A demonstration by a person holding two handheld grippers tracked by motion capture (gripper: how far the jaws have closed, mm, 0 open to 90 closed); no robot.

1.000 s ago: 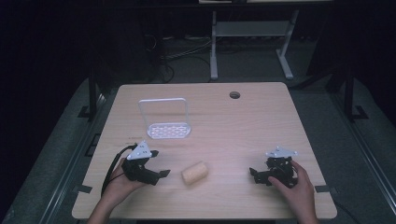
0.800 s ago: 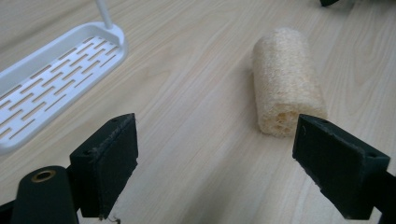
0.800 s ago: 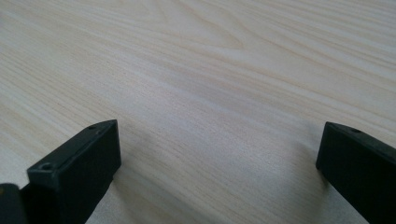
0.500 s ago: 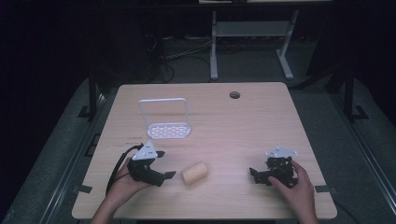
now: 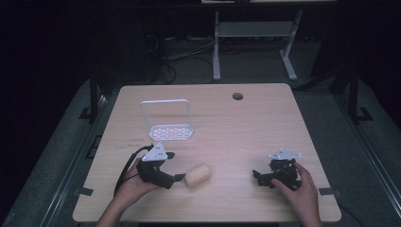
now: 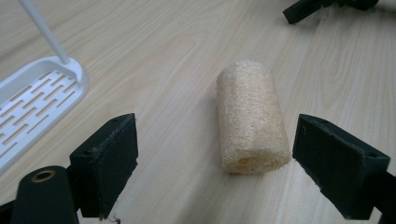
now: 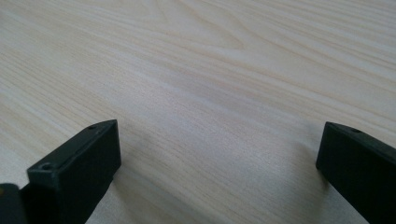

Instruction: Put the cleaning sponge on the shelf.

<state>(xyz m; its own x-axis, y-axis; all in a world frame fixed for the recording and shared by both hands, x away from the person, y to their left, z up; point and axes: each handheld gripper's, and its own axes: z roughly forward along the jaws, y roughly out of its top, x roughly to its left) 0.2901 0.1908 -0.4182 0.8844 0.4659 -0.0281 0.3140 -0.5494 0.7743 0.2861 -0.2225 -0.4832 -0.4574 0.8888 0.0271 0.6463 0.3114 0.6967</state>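
Left hand-held gripper (image 5: 172,166) angles low toward the loofah roll (image 6: 251,116), jaws spread wide; right hand-held gripper (image 5: 259,177) rests released on the tabletop (image 5: 236,127).

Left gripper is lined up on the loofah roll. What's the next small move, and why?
Probably ease the left gripper a little forward, then close. Its jaws stand open on either side of the loofah roll, but only the roll's near end lies between them. The roll lies loose on the table.

the left hand-held gripper (image 5: 176,166) has moved closer to the loofah roll (image 5: 197,175).
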